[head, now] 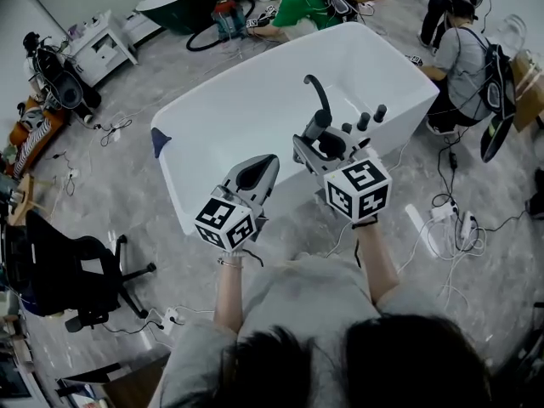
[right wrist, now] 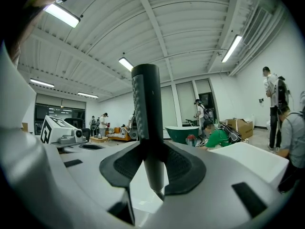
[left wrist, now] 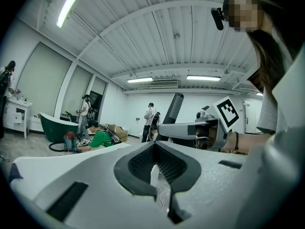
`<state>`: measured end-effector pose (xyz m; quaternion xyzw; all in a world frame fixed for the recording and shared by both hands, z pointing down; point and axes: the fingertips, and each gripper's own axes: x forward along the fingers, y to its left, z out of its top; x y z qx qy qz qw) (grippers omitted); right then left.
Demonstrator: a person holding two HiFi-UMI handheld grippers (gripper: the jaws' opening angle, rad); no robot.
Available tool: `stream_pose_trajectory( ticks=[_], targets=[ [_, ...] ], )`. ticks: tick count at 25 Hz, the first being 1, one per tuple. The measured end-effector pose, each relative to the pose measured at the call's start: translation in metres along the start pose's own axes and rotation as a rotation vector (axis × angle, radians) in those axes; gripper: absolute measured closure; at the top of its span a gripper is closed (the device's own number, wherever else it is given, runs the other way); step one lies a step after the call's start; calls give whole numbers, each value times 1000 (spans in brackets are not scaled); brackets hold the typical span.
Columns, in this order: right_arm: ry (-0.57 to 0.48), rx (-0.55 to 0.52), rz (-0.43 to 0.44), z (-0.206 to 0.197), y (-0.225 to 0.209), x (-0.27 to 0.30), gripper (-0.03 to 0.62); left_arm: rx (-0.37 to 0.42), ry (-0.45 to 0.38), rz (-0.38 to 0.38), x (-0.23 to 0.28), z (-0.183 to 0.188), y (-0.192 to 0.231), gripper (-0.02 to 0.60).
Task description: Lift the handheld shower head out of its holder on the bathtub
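Observation:
A white bathtub (head: 212, 113) lies ahead of me in the head view. Its dark handheld shower head (head: 320, 100) rises as a curved stick at the near rim, beside the dark faucet knobs (head: 364, 120). My right gripper (head: 326, 145) is shut on the shower head's handle (right wrist: 147, 123), which stands upright between the pads, its tapered lower end showing below them. I cannot see the holder. My left gripper (head: 263, 164) hovers over the near rim, to the left, with its jaws together and nothing held (left wrist: 155, 149). In the left gripper view the shower head (left wrist: 174, 108) sticks up above the right gripper (left wrist: 190, 128).
A black office chair (head: 72, 270) stands at the left. People crouch behind the tub (head: 297, 7) and at its right end (head: 466, 58). Cables and a power strip (head: 463, 223) lie on the floor at the right. A green tub (head: 187, 2) and a white cabinet (head: 102, 45) stand farther back.

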<state>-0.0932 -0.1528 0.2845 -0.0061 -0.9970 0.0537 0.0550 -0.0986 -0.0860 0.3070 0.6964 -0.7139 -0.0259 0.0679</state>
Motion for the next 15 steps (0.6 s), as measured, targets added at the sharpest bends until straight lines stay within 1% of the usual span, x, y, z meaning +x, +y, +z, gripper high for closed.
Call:
stream_pose_trajectory(
  ticks=[9,15],
  targets=[
    [-6,15,-20,-1,-1,-1,459,-8,9,-29,1,-4,0,575],
    [-11,16,-14,-4,0,0,459,-12,15,-34,0,-9,2,575]
  ],
)
